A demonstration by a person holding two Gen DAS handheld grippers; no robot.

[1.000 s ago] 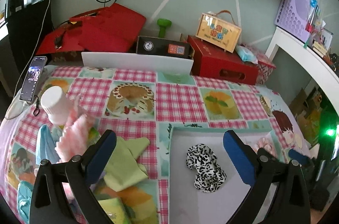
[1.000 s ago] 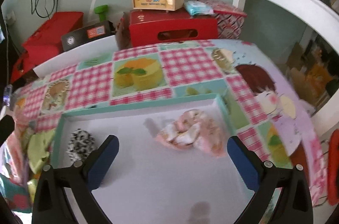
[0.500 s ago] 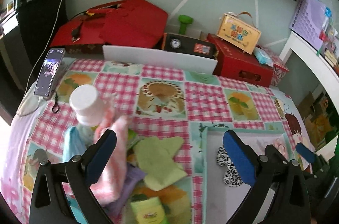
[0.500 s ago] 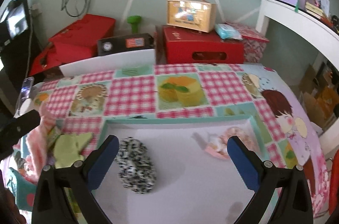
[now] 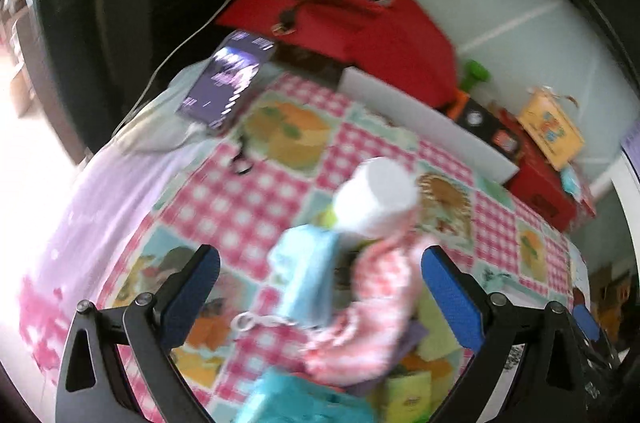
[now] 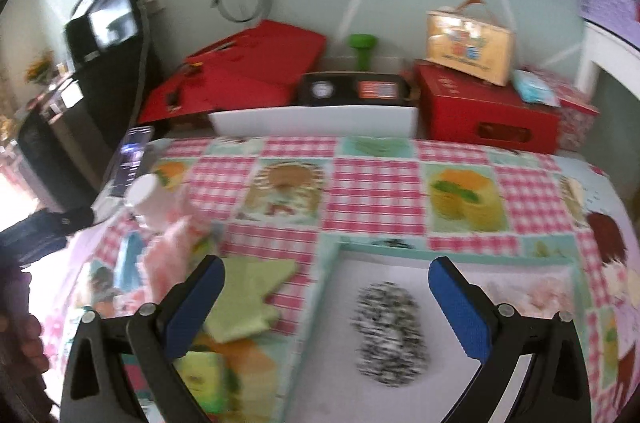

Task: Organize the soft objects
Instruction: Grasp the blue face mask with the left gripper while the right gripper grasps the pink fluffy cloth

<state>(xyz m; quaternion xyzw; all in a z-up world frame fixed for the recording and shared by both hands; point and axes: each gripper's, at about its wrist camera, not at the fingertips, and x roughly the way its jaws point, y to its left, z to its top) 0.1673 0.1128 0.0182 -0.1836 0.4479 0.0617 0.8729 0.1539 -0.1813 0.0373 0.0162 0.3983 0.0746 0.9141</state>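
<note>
The surface (image 6: 376, 183) is covered with a pink checked cloth. On its right half lies a white tray (image 6: 480, 265) with a mint-green rim. The tray holds a black-and-white spotted soft item (image 6: 390, 333) near its left side and a pale pink soft item (image 6: 532, 293) toward its right side.

The unsorted pile lies on the left half of the surface, beside the tray. It includes a pink-and-white fluffy cloth (image 5: 372, 307), a light blue cloth (image 5: 306, 283) and a green cloth (image 6: 248, 297), with a white bottle (image 5: 374, 197) standing at the far edge of the pile.

Step in hand, by judgement: selection of the next soft item. Two items are already in the tray and the pile remains.

The left gripper (image 5: 318, 297) has its fingers spread wide and empty, framing the blue and pink cloths. The right gripper (image 6: 324, 307) is likewise wide and empty, straddling the left rim of the tray.

Next move, by judgement: lower the left gripper over one cloth only, close on a raised fold, and avoid the bottle. Both views are motion-blurred, so exact contact cannot be determined.
</note>
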